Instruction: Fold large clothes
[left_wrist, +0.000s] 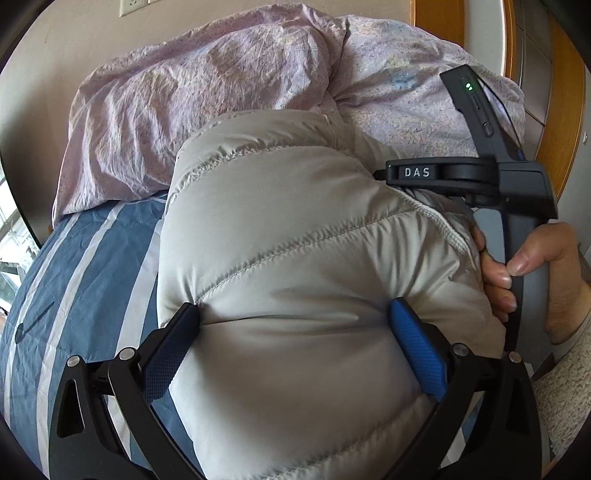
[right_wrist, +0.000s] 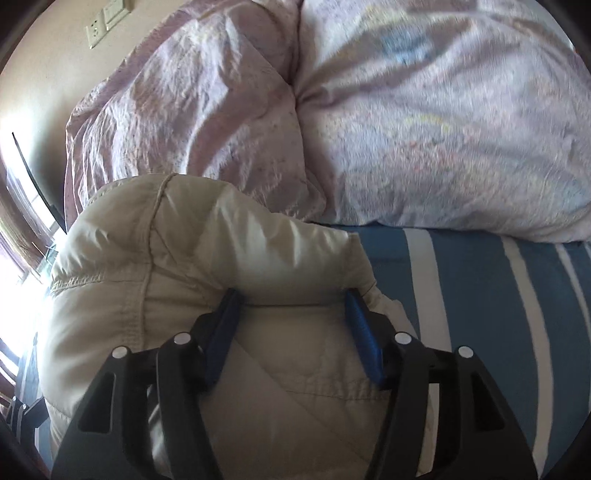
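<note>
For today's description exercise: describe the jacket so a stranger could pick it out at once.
On the blue-and-white striped sheet, before the heaped lilac duvet, lies the jacket. It alone is pale grey, puffy and stitched in quilted bands.

- We are seeing a bed sheet (right_wrist: 480, 295) in blue with white stripes.
- A grey puffer jacket (left_wrist: 295, 240) is lying on it.
- A crumpled lilac duvet (right_wrist: 406, 129) is lying behind.

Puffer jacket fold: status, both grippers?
Left gripper clamped on puffer jacket. Right gripper straddling a jacket fold, grip unclear. Jacket bunched on striped sheet. Pink duvet piled close behind.
</note>
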